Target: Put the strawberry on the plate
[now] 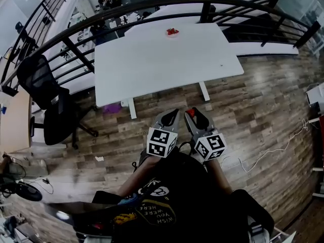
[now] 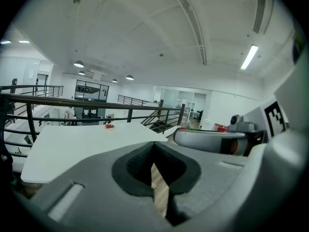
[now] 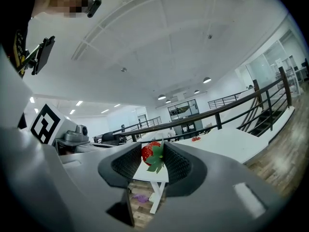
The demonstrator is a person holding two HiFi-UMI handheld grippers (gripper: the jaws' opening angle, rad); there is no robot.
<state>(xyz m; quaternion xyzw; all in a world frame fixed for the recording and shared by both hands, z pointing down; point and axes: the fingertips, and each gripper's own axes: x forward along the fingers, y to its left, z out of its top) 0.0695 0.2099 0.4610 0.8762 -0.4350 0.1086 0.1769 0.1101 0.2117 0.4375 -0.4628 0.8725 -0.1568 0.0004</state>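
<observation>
Nearest, close to the body: left gripper (image 1: 171,116). Jaws brought together, nothing between them, only a sliver of wood floor (image 1: 243,105) visible through the slit. Empty and idle, just beside its partner.

Next to it: right gripper (image 1: 191,113). Jaws set fairly wide yet clamped on the strawberry (image 3: 150,152). Red fruit pinched between the dark ribbed pads (image 3: 176,164), green leaves hanging at the front. Aimed roughly level, toward the table.

Middle distance: white table (image 1: 167,65), well apart from both grippers, with bare floor between.
- Top almost bare.
- Small purple item (image 1: 112,108) on the floor by the left leg.
- Black office chair (image 1: 48,100) off to the left.

Far edge of the table: plate (image 1: 172,33).
- Small and pale, with something red already on it, too small to identify.
- Dark railing (image 1: 152,5) curving just behind.

Step in hand, by judgement: transport. Fruit secured but not yet delivered, plate out of reach from here.

Next move, by judgement:
- Closing the gap to the table, then a long reach across the bare top to the far edge.
- Lowering over a free part of the plate, then a gentle parting of the right jaws.
- Light grip throughout, given soft fruit.
- No evident role for the left gripper.
</observation>
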